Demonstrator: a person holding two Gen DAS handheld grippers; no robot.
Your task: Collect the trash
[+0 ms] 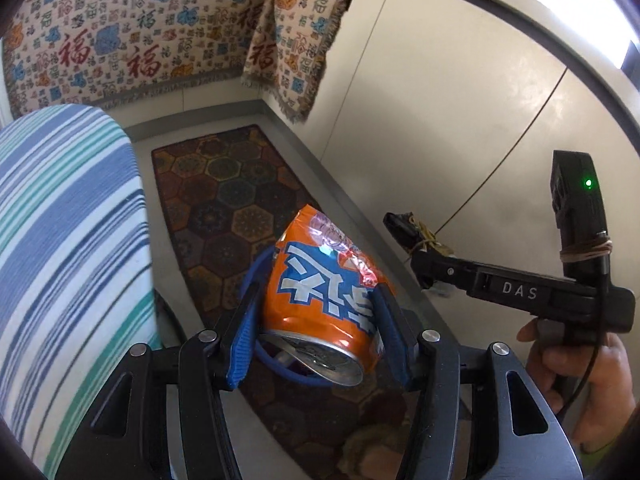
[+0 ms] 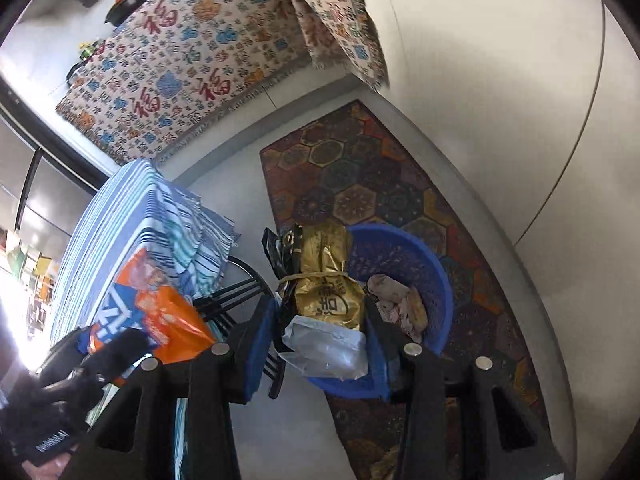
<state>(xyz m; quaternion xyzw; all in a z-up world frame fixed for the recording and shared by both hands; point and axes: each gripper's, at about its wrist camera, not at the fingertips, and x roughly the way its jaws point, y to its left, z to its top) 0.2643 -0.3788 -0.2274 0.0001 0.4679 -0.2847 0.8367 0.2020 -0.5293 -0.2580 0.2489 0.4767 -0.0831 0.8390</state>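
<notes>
Trouble could come in my left view: the crushed orange can (image 1: 320,304) is slick and might slip, missing the blue basket (image 1: 280,364) below. My left claw (image 1: 316,340) squeezes it, half shut.

Right view: my right claw (image 2: 320,344) pinches the gold packet (image 2: 328,280) over the basket (image 2: 436,280); its loose wrapper could spill out.

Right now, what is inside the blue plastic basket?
Inside the blue perforated plastic basket lies a crumpled pale wrapper. The gold foil bag in the right tongs covers its near side.
</notes>
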